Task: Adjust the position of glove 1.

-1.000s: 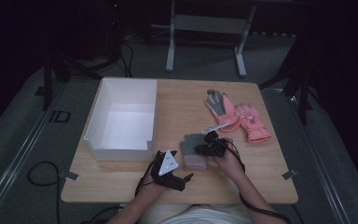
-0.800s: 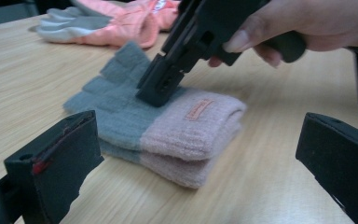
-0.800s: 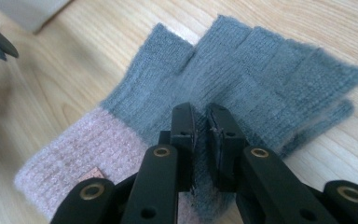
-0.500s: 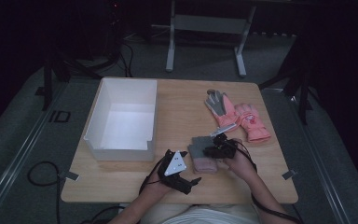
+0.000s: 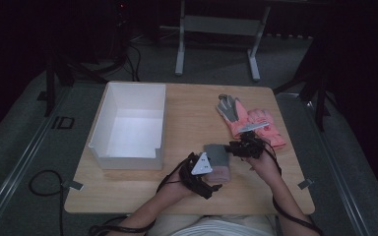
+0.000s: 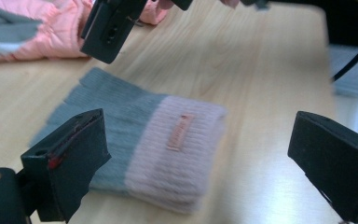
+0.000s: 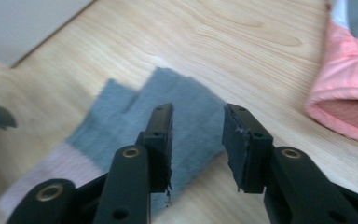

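A folded knit glove (image 5: pixel 217 160), grey with a pale pink cuff, lies flat on the wooden table (image 5: pixel 192 110). In the left gripper view the knit glove (image 6: pixel 154 149) lies on the table between and beyond my wide-open jaws, untouched. My left gripper (image 5: pixel 207 173) hovers at its cuff end, left gripper (image 6: pixel 198 128) open. My right gripper (image 5: pixel 240 147) is at the glove's grey far end; its jaws have just been opening. The right gripper (image 7: pixel 199 112) is open with nothing between the pads, and the knit glove (image 7: pixel 186 107) lies below them.
A white open box (image 5: pixel 128 125) stands on the left half of the table. A pair of pink and grey padded gloves (image 5: pixel 253 123) lies at the back right, close behind my right hand. The table's front edge runs just under both forearms.
Both hands have shifted to the right and lifted a little. The right gripper's jaws have parted. The knit glove now lies slightly farther right on the table.
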Tool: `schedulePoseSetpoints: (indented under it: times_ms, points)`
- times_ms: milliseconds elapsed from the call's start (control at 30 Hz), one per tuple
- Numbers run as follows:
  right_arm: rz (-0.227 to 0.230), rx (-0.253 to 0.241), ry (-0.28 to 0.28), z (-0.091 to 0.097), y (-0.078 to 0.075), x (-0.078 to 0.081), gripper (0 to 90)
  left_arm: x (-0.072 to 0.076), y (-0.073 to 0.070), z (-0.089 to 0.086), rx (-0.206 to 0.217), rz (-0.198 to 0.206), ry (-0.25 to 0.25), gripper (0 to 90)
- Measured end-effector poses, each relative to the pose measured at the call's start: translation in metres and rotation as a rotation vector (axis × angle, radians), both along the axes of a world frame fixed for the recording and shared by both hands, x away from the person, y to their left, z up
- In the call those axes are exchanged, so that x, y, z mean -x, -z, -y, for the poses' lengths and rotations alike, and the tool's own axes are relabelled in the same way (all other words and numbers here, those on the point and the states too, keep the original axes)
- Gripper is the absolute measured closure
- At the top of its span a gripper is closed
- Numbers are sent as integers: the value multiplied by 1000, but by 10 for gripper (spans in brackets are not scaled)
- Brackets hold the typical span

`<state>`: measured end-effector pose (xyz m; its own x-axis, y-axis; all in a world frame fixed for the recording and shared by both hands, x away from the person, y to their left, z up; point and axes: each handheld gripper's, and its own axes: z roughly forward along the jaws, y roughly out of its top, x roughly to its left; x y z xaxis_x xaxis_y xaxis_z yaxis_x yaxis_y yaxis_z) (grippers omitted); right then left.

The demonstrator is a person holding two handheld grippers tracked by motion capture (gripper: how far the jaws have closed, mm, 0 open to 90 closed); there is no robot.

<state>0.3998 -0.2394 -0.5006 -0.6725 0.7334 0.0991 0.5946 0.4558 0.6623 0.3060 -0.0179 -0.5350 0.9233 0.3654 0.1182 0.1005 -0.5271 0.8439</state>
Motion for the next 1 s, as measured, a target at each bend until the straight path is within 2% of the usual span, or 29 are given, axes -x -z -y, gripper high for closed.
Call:
schedulePoseSetpoints:
  times_ms: [33, 67, 133, 200, 233, 267, 333, 400, 533, 600, 700, 733, 800, 933, 1000]
  points:
    - [0, 0, 0, 0, 0, 0, 623, 0, 0, 0, 0, 0, 0, 50]
    - [-2, 0, 11, 2, 2, -3, 604, -2, 4, 4, -38, 37, 14, 50]
    - [-21, -22, 42, 6, 9, -11, 547, -4, 10, 7, -57, 52, 43, 73]
    - [-39, -38, 63, 8, 15, -17, 537, -5, 13, 11, -93, 72, 56, 73]
    - [-44, -41, 65, 8, 16, -19, 526, -6, 15, 13, -131, 94, 56, 76]
    - [-55, -48, 74, 8, 19, -21, 515, -6, 17, 15, -148, 116, 59, 94]
    - [-72, -60, 87, 7, 23, -24, 510, -7, 18, 17, -169, 127, 69, 144]
    - [-93, -74, 100, 7, 27, -27, 505, -8, 22, 20, -216, 166, 75, 154]
    - [-125, -78, 123, 7, 35, -31, 492, -8, 29, 20, -279, 219, 82, 251]
    - [-137, -79, 138, 7, 39, -33, 487, -7, 31, 20, -294, 238, 91, 282]
    - [-154, -73, 143, 4, 43, -33, 488, -10, 31, 20, -298, 222, 88, 362]
    - [-161, -72, 144, 3, 44, -33, 491, -12, 31, 19, -290, 193, 89, 397]
    - [-167, -72, 142, 1, 46, -33, 497, -15, 31, 17, -279, 179, 100, 454]
    - [-189, -102, 143, 2, 47, -32, 540, -28, 28, 7, -216, 95, 131, 585]
    - [-201, -120, 134, 2, 48, -32, 557, -34, 27, 3, -201, 65, 152, 631]
